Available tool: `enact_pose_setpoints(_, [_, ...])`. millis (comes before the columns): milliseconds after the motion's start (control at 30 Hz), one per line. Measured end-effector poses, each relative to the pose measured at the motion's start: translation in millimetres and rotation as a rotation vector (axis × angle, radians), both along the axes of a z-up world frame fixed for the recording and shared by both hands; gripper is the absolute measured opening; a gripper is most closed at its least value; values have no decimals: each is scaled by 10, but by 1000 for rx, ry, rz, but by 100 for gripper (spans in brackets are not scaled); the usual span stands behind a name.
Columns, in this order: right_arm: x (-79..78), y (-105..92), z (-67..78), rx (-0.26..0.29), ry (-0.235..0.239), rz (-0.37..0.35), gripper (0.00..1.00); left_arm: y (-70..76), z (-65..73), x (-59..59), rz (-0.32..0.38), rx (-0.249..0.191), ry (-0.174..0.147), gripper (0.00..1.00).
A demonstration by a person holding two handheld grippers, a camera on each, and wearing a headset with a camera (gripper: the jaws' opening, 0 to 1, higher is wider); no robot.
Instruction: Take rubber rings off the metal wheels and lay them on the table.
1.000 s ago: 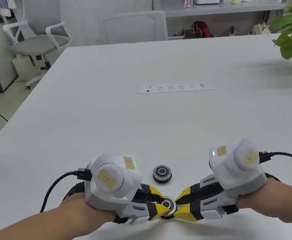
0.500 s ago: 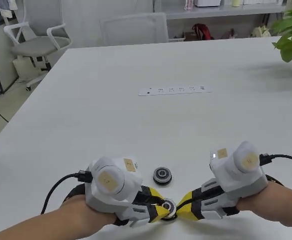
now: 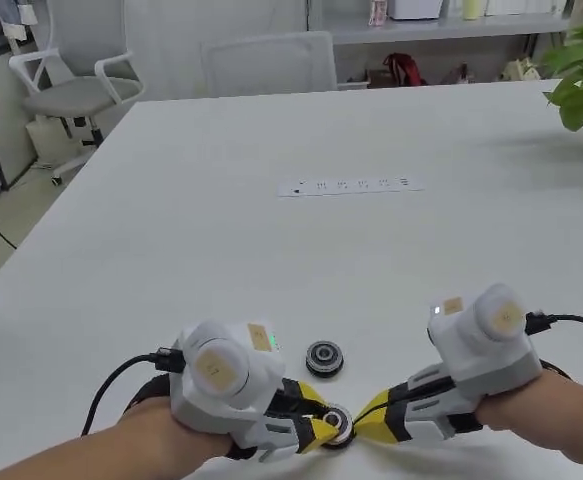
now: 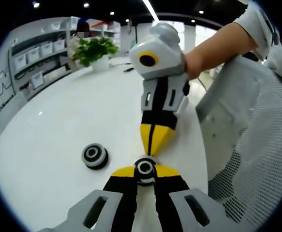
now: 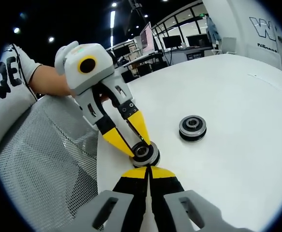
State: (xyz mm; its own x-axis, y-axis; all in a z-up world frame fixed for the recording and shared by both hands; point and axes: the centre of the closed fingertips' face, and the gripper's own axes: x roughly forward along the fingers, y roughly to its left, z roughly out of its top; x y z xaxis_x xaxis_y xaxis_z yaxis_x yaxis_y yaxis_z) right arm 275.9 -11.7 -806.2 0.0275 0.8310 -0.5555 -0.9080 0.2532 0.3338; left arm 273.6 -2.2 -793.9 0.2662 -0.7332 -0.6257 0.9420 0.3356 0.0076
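A small metal wheel (image 3: 337,422) with a black rubber ring hangs just above the near edge of the white table (image 3: 271,270). My left gripper (image 3: 328,427) is shut on it, its yellow tips clamping both sides of the wheel (image 4: 145,168). From the opposite side my right gripper (image 3: 360,428) comes in, jaws shut, with its tips (image 5: 149,170) touching the held wheel's rim (image 5: 144,153). Whether they pinch the ring I cannot tell. A second wheel (image 3: 324,357) with its black ring lies flat on the table just beyond the grippers.
A white power strip (image 3: 351,185) lies mid-table. Chairs (image 3: 266,60) stand at the far side and a green plant (image 3: 581,75) at the far right. A mesh chair (image 4: 247,159) is close behind the table's near edge.
The head view has shifted slightly. Both grippers stay together at the held wheel, with no visible change in grip.
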Motion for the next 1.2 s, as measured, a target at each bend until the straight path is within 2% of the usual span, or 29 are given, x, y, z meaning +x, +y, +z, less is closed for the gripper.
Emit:
enact_pose_setpoints(367, [-8,-6,18,32,65,-37,0,-1,0,-12,-6,6,-3,13])
enact_pose_setpoints(1000, [-22,-20,51,61,110,-57,0,-10,3,-28,-13,13,-7,13])
enact_pose_setpoints(1200, [1,-22,65,89,153,-88,0,-13,0,-32,-20,25,-17,13])
